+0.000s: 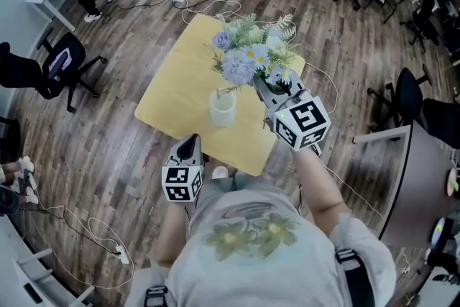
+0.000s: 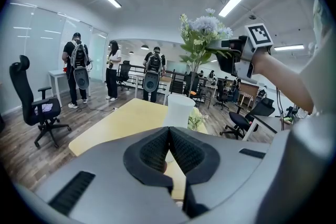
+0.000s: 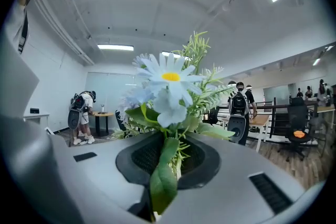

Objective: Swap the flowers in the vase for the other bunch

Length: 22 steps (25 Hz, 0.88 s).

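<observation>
Standing on wood flooring, a yellow table (image 1: pixel 172 97) is seen from above, one corner pointed toward the person. A bunch of flowers (image 1: pixel 241 65), pale blue blooms with white daisies and green sprigs, is held in the air over the table's right corner. It is gripped at the stems by the right gripper (image 1: pixel 272 88). In the right gripper view the jaws are narrowed onto the stems and a long green leaf, with a daisy (image 3: pixel 169 77) just above them. The left gripper (image 1: pixel 190 143) is held just off the table's near edge, well apart from the bunch. Its jaws are pressed together with nothing between them. A white vase (image 1: pixel 223 108) is stood upright toward the near edge, just below and left of the bunch. Whether the stem ends reach its mouth cannot be told.
</observation>
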Tool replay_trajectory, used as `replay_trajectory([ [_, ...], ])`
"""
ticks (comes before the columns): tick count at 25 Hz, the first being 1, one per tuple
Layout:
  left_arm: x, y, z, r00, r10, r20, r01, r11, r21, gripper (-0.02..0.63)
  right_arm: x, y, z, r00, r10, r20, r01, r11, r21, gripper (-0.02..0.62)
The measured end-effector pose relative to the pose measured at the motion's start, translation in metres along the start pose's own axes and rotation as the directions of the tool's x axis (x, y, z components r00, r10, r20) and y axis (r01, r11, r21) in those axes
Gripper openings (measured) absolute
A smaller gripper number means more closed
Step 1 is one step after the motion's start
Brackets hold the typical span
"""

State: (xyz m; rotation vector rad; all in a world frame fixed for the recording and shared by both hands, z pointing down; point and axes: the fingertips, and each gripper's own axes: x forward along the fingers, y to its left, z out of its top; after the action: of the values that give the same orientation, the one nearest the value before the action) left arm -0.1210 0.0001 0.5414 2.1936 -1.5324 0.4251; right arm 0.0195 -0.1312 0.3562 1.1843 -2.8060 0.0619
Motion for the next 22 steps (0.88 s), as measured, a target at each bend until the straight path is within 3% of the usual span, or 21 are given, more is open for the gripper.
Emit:
replay_trajectory([
  [22, 0.021, 0.012, 0.003, 0.999, 0.043, -0.027, -0.044, 0.999, -0.027, 0.017, 0.042, -0.05, -0.102, 0.968, -0.003, -0.249, 0.033, 0.993, 0.118, 0.077],
])
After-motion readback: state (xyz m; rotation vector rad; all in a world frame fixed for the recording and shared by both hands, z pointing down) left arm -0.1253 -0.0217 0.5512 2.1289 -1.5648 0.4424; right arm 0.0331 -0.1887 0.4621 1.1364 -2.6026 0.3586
